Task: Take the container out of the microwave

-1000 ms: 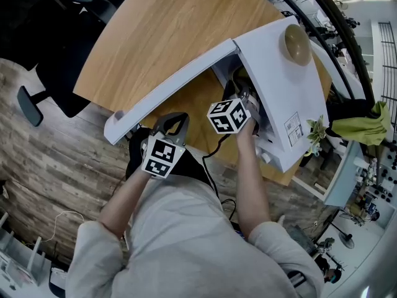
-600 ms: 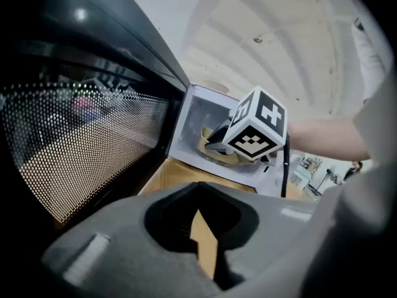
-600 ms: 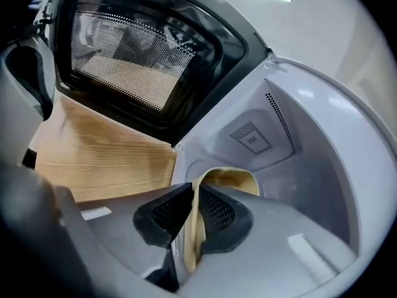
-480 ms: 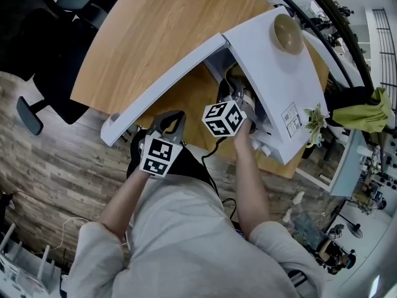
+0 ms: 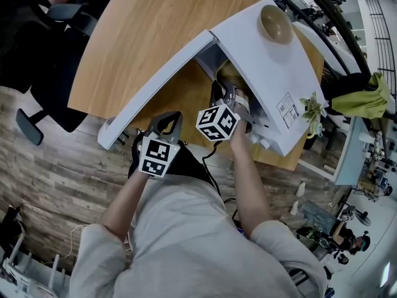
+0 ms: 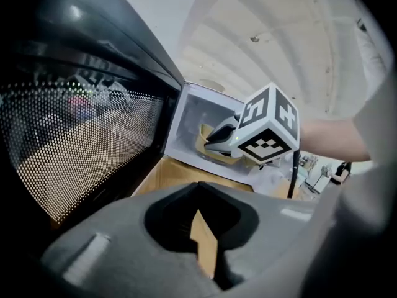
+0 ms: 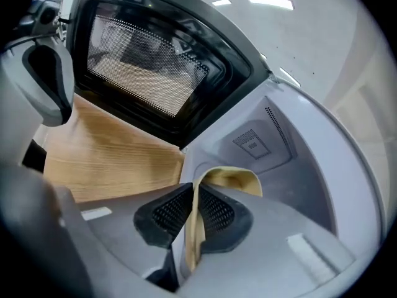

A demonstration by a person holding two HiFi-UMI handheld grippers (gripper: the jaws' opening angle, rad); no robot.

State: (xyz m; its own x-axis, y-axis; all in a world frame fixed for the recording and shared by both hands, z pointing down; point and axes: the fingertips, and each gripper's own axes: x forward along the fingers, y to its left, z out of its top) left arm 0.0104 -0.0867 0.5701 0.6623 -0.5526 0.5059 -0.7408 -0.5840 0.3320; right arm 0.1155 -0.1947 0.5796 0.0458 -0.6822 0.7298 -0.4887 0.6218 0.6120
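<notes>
— Container (image 7: 231, 179), where is it?
— Inside the microwave (image 5: 273, 73), near the opening. The door (image 5: 162, 79) is swung wide over the desk (image 5: 149, 23).
— Right gripper (image 7: 193, 197)?
— Its jaws have just been closing, and they pinch the container's tan rim.
— Left gripper (image 6: 198, 194)?
— Closed, with nothing held, low beside the door.

Head view looks steeply down over the person (image 5: 186, 241) onto the open microwave (image 5: 273, 73) on a table (image 5: 149, 36). Left gripper view sits low beside the door (image 6: 80, 141), facing the cavity. Right gripper view peers in close; both show the container (image 7: 232, 180).
</notes>
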